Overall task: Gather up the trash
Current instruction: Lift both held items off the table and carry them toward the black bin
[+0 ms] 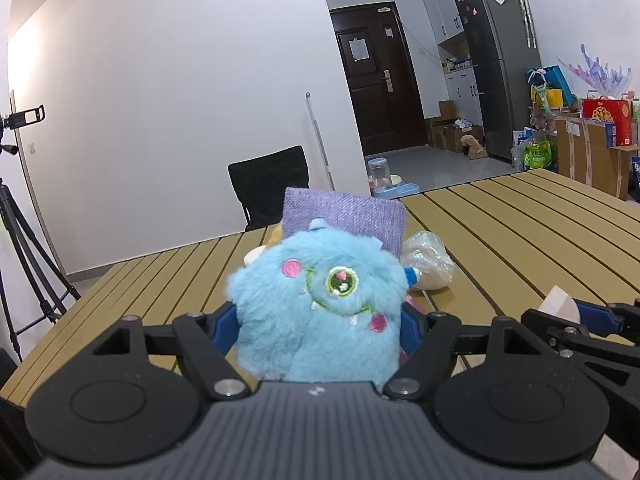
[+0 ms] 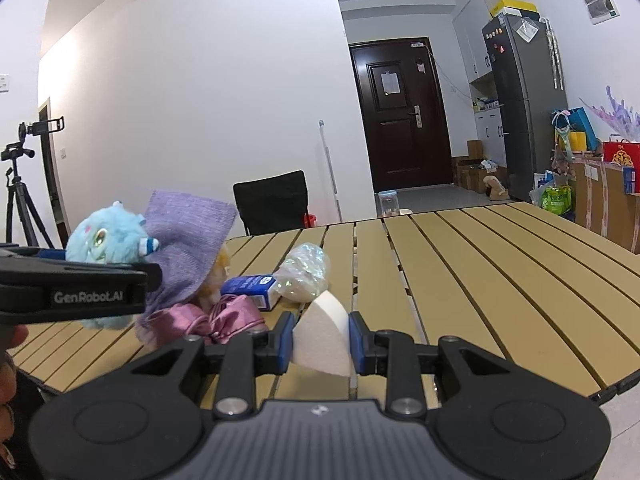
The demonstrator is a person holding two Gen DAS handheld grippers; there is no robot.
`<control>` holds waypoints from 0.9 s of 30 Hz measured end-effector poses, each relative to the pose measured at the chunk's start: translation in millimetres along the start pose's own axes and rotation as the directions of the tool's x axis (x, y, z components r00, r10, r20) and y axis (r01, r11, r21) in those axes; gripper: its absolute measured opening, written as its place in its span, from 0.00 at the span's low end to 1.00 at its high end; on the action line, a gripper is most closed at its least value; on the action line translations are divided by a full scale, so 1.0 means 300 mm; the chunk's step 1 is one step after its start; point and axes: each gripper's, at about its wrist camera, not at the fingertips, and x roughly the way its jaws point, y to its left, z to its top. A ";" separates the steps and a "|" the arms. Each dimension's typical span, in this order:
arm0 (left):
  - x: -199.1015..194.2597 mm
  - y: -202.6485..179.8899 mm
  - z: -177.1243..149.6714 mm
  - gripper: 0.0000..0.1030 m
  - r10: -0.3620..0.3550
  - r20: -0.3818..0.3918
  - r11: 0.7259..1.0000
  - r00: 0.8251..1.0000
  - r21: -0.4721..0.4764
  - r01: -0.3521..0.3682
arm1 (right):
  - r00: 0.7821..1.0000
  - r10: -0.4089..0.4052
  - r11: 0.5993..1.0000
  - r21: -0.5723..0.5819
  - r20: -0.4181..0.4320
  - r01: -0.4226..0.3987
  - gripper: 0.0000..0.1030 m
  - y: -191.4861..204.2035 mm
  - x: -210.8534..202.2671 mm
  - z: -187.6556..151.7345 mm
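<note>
Between the blue pads of the left hand-held gripper (image 1: 320, 320) sits a fluffy light-blue one-eyed plush monster (image 1: 316, 304), clamped and held above the slatted tan table (image 1: 520, 232). At that table's near edge, the right hand-held gripper (image 2: 322, 342) grips a white wedge-shaped foam piece (image 2: 324, 332) between its pads. Beyond the plush, toward the table's left edge, lies a doll with a purple woven hat (image 2: 188, 248) and a pink satin bow (image 2: 208, 318). Just beside it rest a small blue-and-white carton (image 2: 252, 286) and a crumpled clear plastic bag (image 2: 304, 272), touching each other.
</note>
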 end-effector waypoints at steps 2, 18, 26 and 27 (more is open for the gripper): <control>-0.029 0.015 -0.008 0.74 0.000 -0.006 1.000 1.000 -0.010 0.000 | 1.000 0.023 1.000 0.016 -0.007 -0.023 0.27 0.004 -0.018 0.003; -0.345 0.156 -0.156 0.74 -0.051 -0.040 0.996 0.998 -0.075 0.048 | 0.998 0.054 0.998 -0.039 -0.016 -0.054 0.27 0.134 -0.251 -0.085; -0.485 0.192 -0.281 0.74 -0.081 -0.084 0.993 0.993 -0.098 0.073 | 0.994 0.068 0.996 -0.046 -0.082 -0.072 0.27 0.190 -0.365 -0.210; -0.496 0.196 -0.295 0.74 -0.083 -0.094 0.992 0.992 -0.100 0.073 | 0.993 0.068 0.996 -0.045 -0.093 -0.072 0.27 0.192 -0.377 -0.226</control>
